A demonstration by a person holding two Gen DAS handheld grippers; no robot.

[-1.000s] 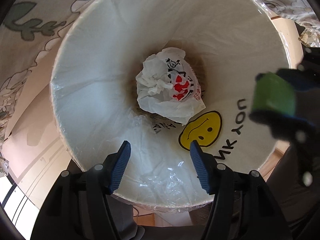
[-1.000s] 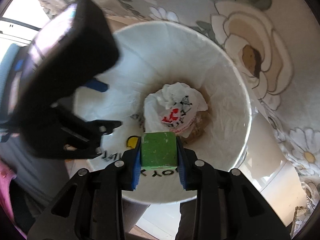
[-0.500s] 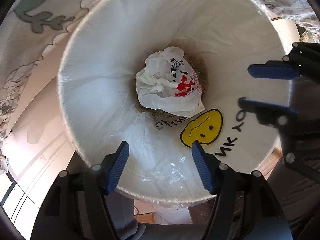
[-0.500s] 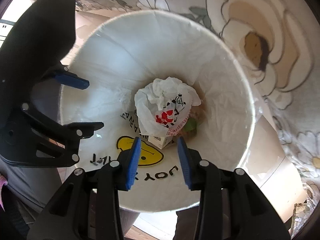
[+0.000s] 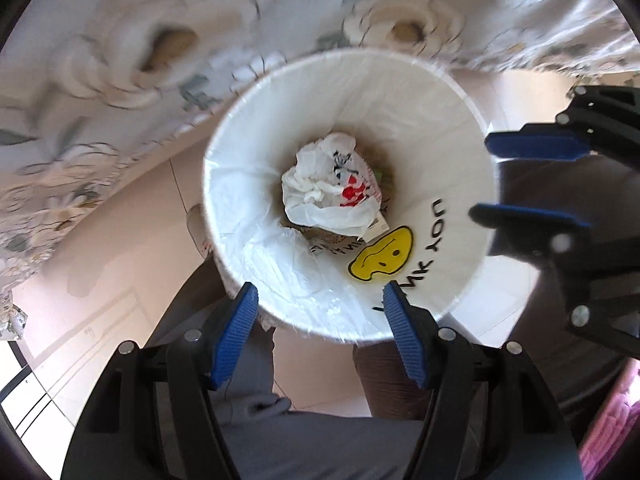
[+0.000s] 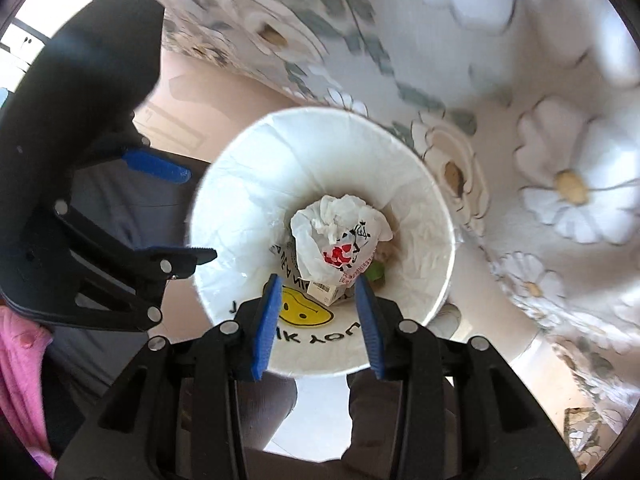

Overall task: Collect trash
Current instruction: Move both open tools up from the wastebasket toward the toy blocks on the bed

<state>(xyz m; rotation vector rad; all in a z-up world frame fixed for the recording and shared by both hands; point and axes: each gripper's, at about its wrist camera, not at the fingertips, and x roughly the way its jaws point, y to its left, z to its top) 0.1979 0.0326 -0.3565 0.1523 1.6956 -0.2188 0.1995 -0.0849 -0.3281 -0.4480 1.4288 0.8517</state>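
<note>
Lying at the bottom of one white lined trash bin [image 5: 256,168] are one crumpled white plastic bag [image 6: 340,240] with red print, one small labelled box [image 6: 326,291] and one green scrap [image 6: 376,271]. Two grippers hover above the rim, left gripper [image 5: 320,312] and right gripper [image 6: 318,320], each with jaws parted and empty. One flowered cloth [image 6: 520,120] hangs beside the bin.

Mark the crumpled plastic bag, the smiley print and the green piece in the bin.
crumpled plastic bag [image 5: 320,196], left wrist view, white middle
smiley print [image 5: 382,256], left wrist view, yellow face
green piece [image 6: 377,271], right wrist view, visible edge

One bin [image 5: 256,128], one crumpled bag [image 5: 320,196], two tools [image 5: 320,320].
</note>
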